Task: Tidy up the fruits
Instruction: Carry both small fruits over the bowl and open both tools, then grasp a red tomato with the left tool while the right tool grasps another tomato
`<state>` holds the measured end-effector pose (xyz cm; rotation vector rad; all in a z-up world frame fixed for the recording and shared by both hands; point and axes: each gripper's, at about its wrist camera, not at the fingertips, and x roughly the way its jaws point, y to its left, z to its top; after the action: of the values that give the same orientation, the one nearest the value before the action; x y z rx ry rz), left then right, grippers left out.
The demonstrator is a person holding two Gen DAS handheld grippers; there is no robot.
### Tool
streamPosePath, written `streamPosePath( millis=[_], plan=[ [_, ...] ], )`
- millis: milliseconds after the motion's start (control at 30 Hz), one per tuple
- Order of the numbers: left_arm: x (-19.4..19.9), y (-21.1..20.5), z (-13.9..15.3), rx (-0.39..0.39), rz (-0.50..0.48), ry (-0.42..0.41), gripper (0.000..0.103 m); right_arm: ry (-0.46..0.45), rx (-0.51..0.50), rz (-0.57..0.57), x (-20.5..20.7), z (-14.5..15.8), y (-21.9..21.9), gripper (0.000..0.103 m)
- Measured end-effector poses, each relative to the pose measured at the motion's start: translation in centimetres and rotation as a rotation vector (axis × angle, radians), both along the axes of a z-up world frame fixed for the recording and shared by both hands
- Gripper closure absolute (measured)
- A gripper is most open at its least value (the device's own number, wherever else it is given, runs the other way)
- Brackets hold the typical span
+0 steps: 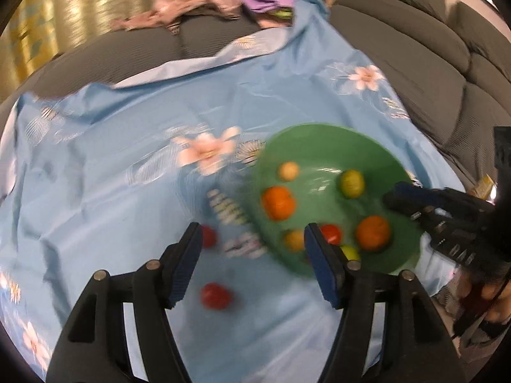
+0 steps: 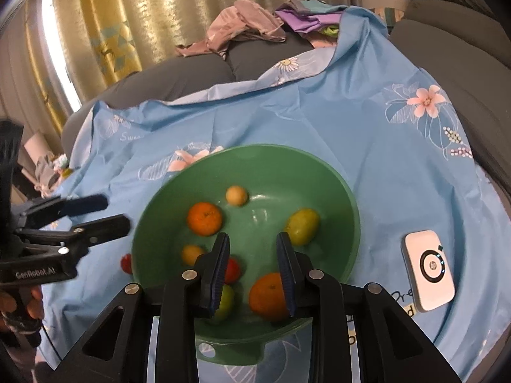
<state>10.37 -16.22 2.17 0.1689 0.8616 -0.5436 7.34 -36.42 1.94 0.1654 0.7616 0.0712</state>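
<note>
Two red fruits lie loose on the blue flowered cloth (image 1: pixel 95 146): one red fruit (image 1: pixel 215 295) between and just ahead of the left gripper's (image 1: pixel 252 239) spread, empty jaws, the other red fruit (image 1: pixel 208 236) beside its left finger. To the right stands the green bowl (image 2: pixel 319 172), holding two oranges, yellow, green and red fruits. Over the bowl's near side hovers the right gripper (image 2: pixel 254 239), jaws narrow and gripping nothing, an orange (image 2: pixel 266 293) just beneath its right finger.
</note>
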Motion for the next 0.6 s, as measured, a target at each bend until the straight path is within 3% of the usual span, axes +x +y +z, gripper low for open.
streamPosePath(
  millis=[200,433,533,600],
  plan=[
    [-0.9,4.0,-3.0,0.028,0.073,0.067,0.038,-0.006,0.039,0.022,-0.3,0.0,0.8,0.073],
    [-0.9,3.9,-6.2,0.057,0.072,0.117,0.04,-0.015,0.053,0.098,-0.7,0.1,3.2,0.073],
    [-0.3,3.0,-7.0,0.065,0.058,0.122,0.047,-0.023,0.044,0.126,-0.7,0.3,4.1,0.073],
    [0.2,2.5,-7.6,0.069,0.048,0.136,0.058,-0.026,0.042,0.139,-0.6,0.4,4.5,0.073]
  ],
)
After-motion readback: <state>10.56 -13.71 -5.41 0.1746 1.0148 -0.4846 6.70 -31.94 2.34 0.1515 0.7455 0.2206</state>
